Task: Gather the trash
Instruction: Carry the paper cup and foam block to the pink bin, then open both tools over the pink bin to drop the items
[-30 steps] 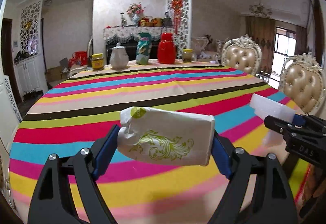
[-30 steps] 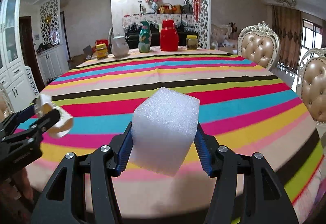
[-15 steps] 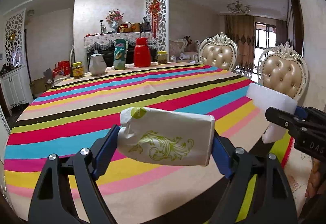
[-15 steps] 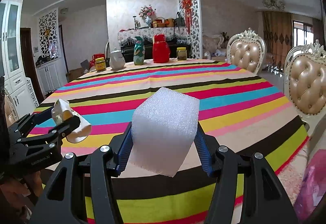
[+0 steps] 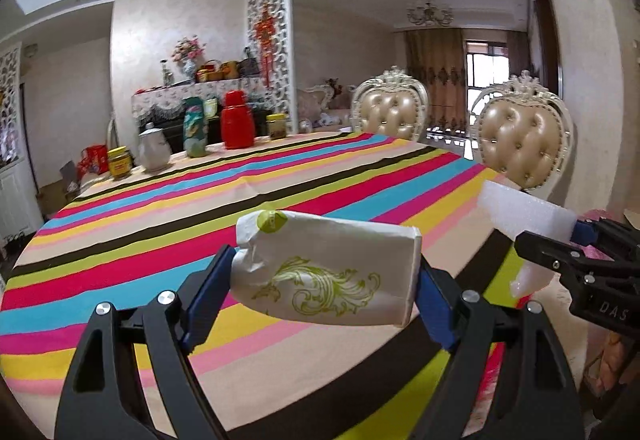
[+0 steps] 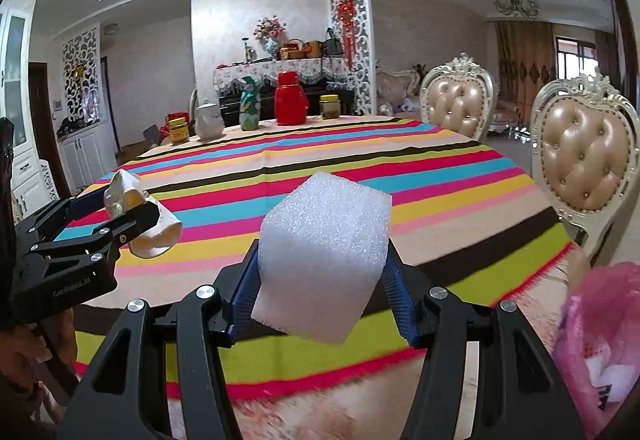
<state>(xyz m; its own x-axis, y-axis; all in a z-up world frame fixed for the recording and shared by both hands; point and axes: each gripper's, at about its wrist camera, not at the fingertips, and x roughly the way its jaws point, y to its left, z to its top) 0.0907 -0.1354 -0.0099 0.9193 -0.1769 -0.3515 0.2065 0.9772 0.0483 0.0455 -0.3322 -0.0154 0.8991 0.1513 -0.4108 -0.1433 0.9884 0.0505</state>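
Observation:
My left gripper (image 5: 324, 284) is shut on a white paper packet (image 5: 326, 268) with a green ornament print, held in the air near the front edge of the striped table (image 5: 200, 208). My right gripper (image 6: 322, 272) is shut on a white foam block (image 6: 324, 260), held off the table's front right edge. The foam block also shows at the right of the left wrist view (image 5: 524, 216). The packet also shows at the left of the right wrist view (image 6: 140, 220). A pink plastic bag (image 6: 600, 340) with white scraps inside sits low at the right.
Two padded cream chairs (image 6: 588, 164) (image 6: 458, 108) stand at the table's right side. At the far edge stand a red thermos (image 6: 291, 104), a green vase (image 6: 249, 110), a white teapot (image 6: 208, 124) and two jars. A pale rug lies below.
Both grippers have drawn back from the table and swung right with their loads. The table edge, the rug and the pink bag have come into view.

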